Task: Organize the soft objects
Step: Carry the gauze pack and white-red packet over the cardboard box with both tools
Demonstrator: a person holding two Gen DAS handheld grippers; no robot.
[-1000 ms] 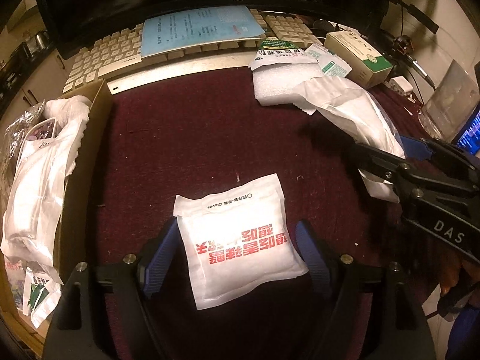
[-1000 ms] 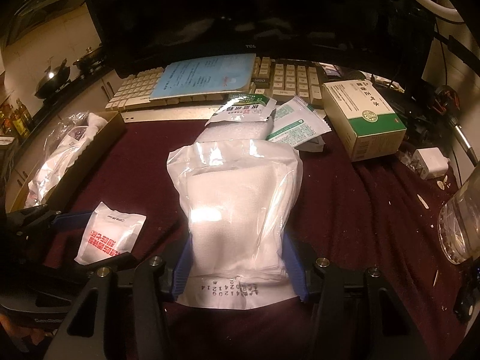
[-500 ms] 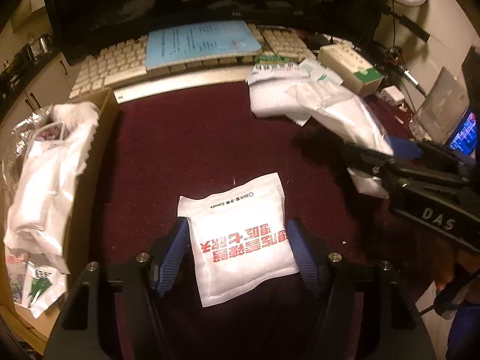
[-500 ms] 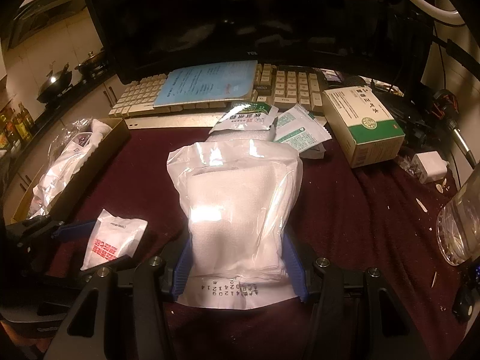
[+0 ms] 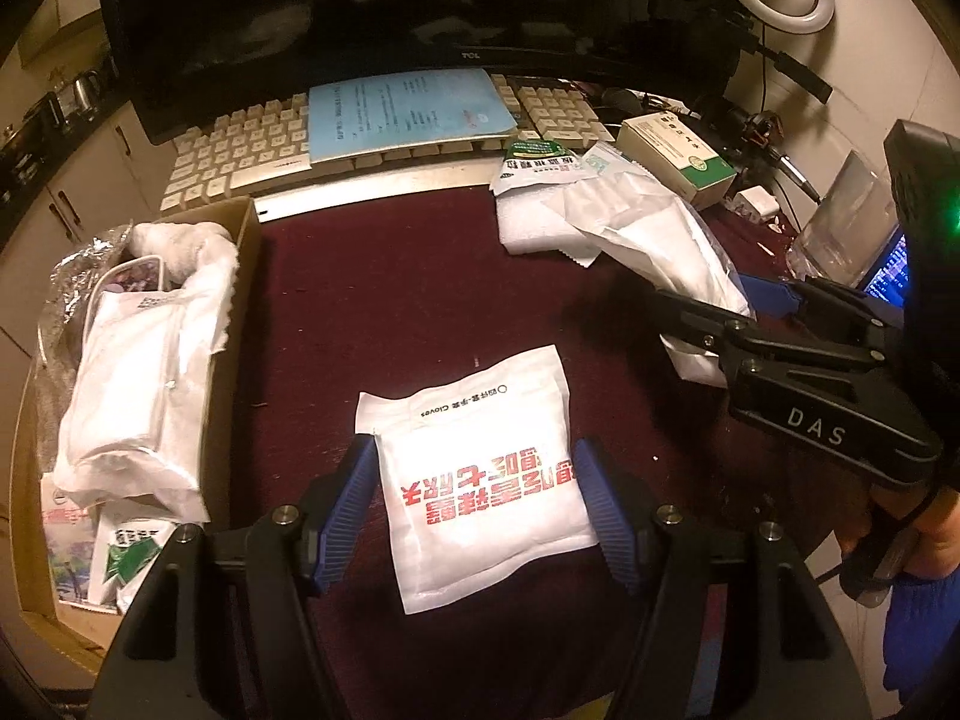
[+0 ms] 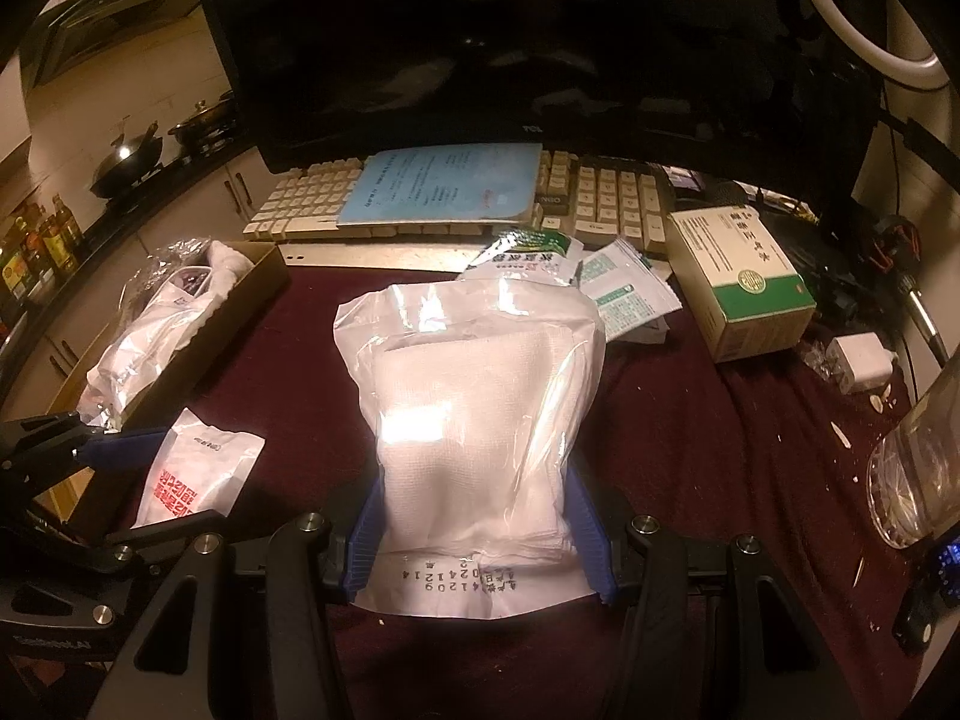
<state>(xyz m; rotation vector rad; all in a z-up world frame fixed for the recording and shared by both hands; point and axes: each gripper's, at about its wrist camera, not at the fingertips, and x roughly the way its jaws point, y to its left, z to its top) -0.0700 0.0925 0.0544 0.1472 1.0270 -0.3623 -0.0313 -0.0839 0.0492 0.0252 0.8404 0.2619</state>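
Observation:
A white packet with red print (image 5: 480, 480) sits pinched between the blue pads of my left gripper (image 5: 474, 450), just above the dark red cloth (image 5: 390, 300). From the right wrist view the same packet (image 6: 198, 474) shows in the left gripper (image 6: 156, 486). My right gripper (image 6: 474, 480) is shut on a clear bag of white gauze (image 6: 480, 396), held upright. That gauze bag (image 5: 660, 240) and the right gripper (image 5: 732, 306) appear at the right of the left wrist view. A cardboard box (image 5: 234, 324) on the left holds several soft white packs.
A keyboard (image 6: 606, 204) with a blue sheet (image 6: 444, 186) lies under the dark monitor. Sachets (image 6: 624, 288) and a foam piece (image 5: 534, 228) lie behind the gauze bag. A green-white carton (image 6: 744, 294), a white charger (image 6: 864, 360) and a glass jar (image 6: 918, 480) stand at the right.
Both grippers have risen and drawn back a little, each keeping its pack. The left wrist view now takes in more of the cardboard box and the monitor.

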